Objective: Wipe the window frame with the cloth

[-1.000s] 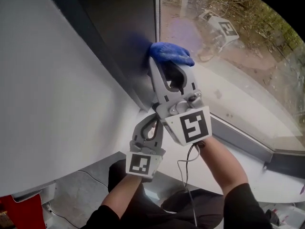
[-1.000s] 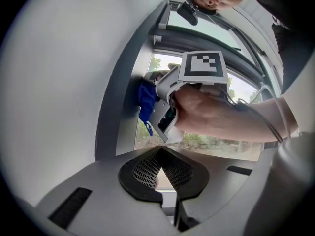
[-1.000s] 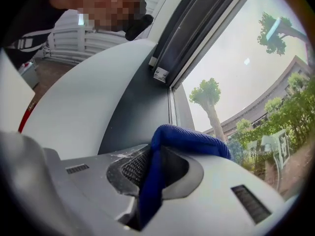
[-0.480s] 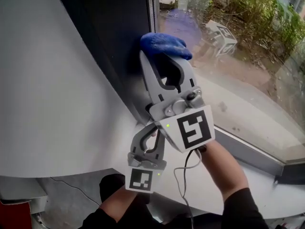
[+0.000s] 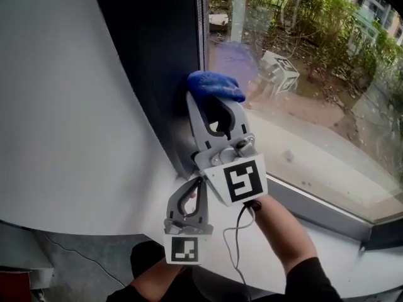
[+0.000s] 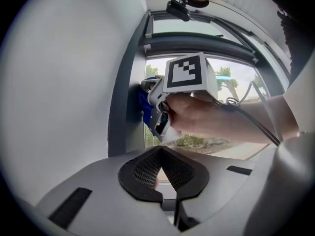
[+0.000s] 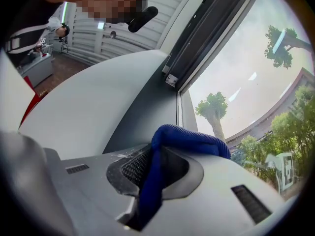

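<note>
Right gripper (image 5: pixel 213 102): jaws clamped on blue cloth (image 5: pixel 215 84), pressed against dark window frame (image 5: pixel 165 61) beside glass (image 5: pixel 302 74). Left gripper (image 5: pixel 192 190): jaws together, apparently empty, below. Risk: friction drags cloth free; bare jaws scrape frame.

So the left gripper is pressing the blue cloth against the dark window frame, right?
Not the left one: the right gripper is pressing the blue cloth against the dark window frame. The right gripper view shows the cloth clamped between its jaws.
</note>
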